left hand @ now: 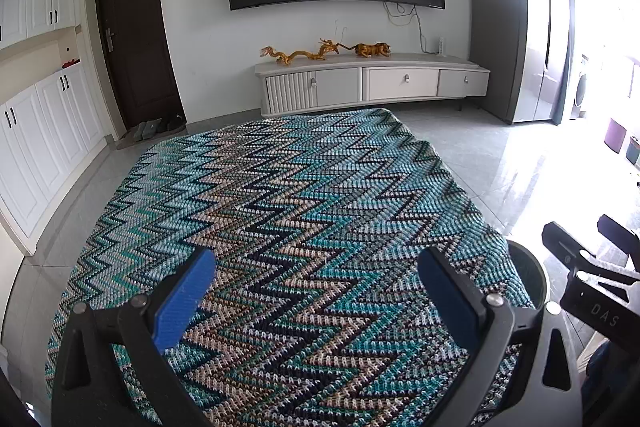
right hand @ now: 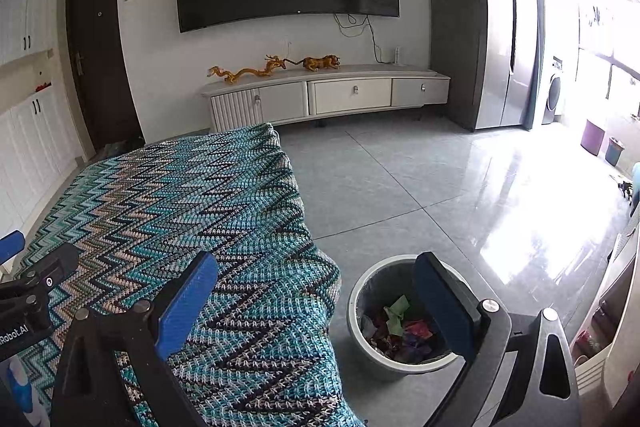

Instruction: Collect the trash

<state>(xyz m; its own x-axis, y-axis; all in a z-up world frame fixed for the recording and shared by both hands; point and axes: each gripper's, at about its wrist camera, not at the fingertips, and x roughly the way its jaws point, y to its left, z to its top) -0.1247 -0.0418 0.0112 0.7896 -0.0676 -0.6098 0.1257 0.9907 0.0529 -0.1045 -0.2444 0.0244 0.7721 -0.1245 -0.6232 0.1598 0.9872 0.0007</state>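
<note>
Crumpled paper trash (right hand: 400, 331), lying in the bin (right hand: 362, 291) at the right gripper's (right hand: 316, 303) five o'clock beside the zigzag blanket (right hand: 192, 211), is looking light, soft and pinchable at any fold, while both it and the left gripper (left hand: 316, 291) are gaping wide and holding nothing

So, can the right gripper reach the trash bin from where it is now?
Probably yes: the bin stands open on the floor just beyond the right gripper, beside the blanket-covered table, with nothing between.
</note>
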